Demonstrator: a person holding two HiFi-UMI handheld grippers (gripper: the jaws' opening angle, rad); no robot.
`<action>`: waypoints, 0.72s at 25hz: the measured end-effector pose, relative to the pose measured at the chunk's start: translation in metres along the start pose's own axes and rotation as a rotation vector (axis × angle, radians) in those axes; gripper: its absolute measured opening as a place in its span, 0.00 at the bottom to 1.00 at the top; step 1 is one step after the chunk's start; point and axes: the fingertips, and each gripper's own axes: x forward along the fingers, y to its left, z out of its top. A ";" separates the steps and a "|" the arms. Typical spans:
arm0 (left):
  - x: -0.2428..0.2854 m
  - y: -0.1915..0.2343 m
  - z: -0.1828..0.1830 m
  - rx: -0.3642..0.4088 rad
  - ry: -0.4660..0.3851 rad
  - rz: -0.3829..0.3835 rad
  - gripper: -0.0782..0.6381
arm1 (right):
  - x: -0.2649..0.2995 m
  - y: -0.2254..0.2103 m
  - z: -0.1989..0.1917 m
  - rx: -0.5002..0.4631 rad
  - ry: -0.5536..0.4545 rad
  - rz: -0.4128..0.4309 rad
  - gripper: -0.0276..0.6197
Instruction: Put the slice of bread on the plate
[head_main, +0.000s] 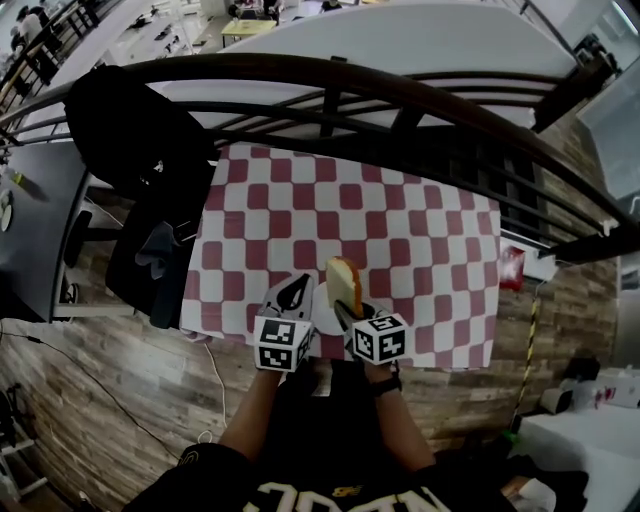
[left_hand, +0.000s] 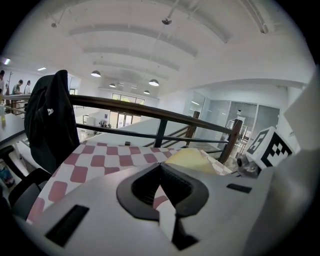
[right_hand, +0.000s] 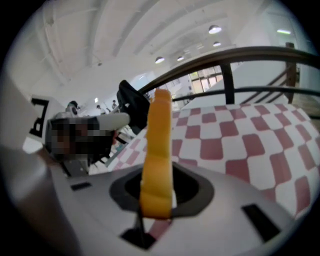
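The slice of bread (head_main: 345, 284) stands on edge, crust up, clamped low down between the jaws of your right gripper (head_main: 352, 312), above the near edge of the checked tablecloth (head_main: 420, 230). The plate (head_main: 326, 321) is apparently the white patch just under the bread, between the two grippers. They cover most of it, so its rim cannot be traced. The left gripper (head_main: 292, 298) has its jaws together on nothing and is held just beside the right one.

Step in hand, as judged: lowering the bread to the plate. Tip the slice flat, or let its lower edge touch the plate first, before you part the jaws. Released upright, it is likely to topple and may fall past the rim. Grip lightly, since bread dents easily. Draw the left gripper aside so that it does not crowd the plate.

Surroundings: a dark railing (head_main: 330, 95) runs beyond the table's far edge, and a black jacket (head_main: 135, 140) hangs over a chair at the left. Neither lies in the path.
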 end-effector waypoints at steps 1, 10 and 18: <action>0.001 0.001 -0.004 -0.004 0.008 0.002 0.13 | 0.005 0.000 -0.011 0.019 0.025 0.014 0.19; 0.004 0.013 -0.034 -0.030 0.075 0.028 0.13 | 0.032 0.012 -0.083 0.181 0.222 0.149 0.19; 0.001 0.016 -0.047 -0.035 0.108 0.045 0.13 | 0.045 0.010 -0.096 0.268 0.259 0.170 0.19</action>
